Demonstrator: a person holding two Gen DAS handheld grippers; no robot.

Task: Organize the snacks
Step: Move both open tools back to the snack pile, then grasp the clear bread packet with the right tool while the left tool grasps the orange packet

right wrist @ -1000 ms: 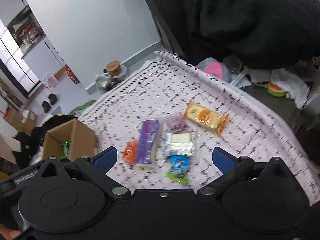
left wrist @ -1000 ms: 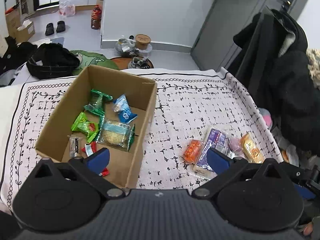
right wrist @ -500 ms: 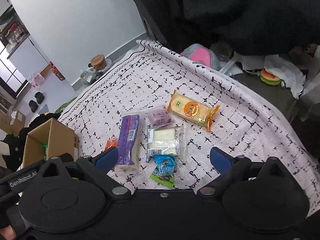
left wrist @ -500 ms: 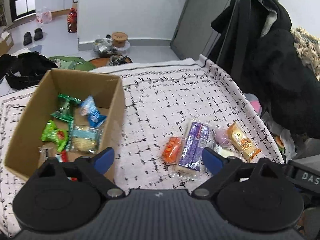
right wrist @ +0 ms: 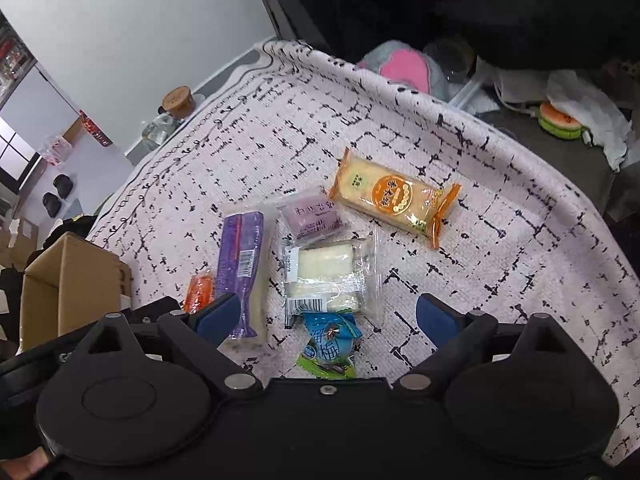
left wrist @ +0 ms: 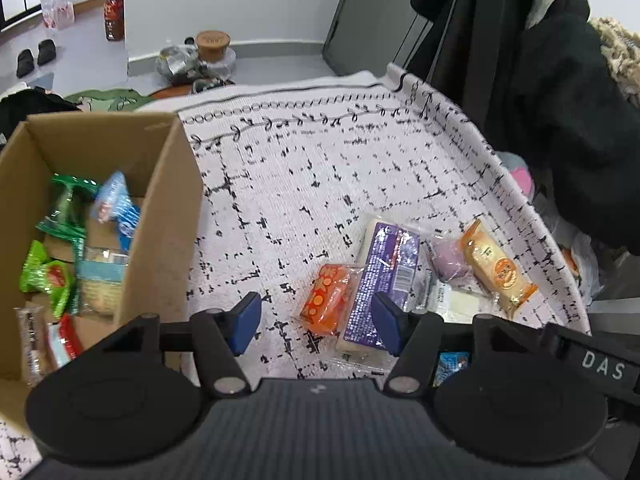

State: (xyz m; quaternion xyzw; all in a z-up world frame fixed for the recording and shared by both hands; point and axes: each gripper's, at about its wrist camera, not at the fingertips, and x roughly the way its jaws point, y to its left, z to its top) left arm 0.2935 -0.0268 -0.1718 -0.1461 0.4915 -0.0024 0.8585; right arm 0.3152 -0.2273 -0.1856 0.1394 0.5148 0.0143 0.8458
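Observation:
A cardboard box (left wrist: 168,216) holding several snack packets stands on the left of the patterned cloth; it also shows in the right wrist view (right wrist: 68,280). Loose snacks lie to its right: an orange packet (left wrist: 328,298), a purple bar (left wrist: 384,280), a pale purple mochi (right wrist: 310,214), a clear-wrapped white cake (right wrist: 332,274), a yellow-orange cracker pack (right wrist: 392,196) and a blue-green candy (right wrist: 330,342). My left gripper (left wrist: 318,324) is open, over the orange packet. My right gripper (right wrist: 328,316) is open, over the blue-green candy and white cake.
The white patterned cloth (left wrist: 320,168) covers the table. Dark coats (left wrist: 560,80) hang past its far right edge. A pink plush (right wrist: 404,68) and a watermelon-shaped item (right wrist: 558,120) lie beyond the right edge. Jars and bottles (left wrist: 208,52) stand on the floor behind.
My left gripper has moved right from over the box toward the loose snacks. My right gripper has moved closer to the snack pile. Both stay open.

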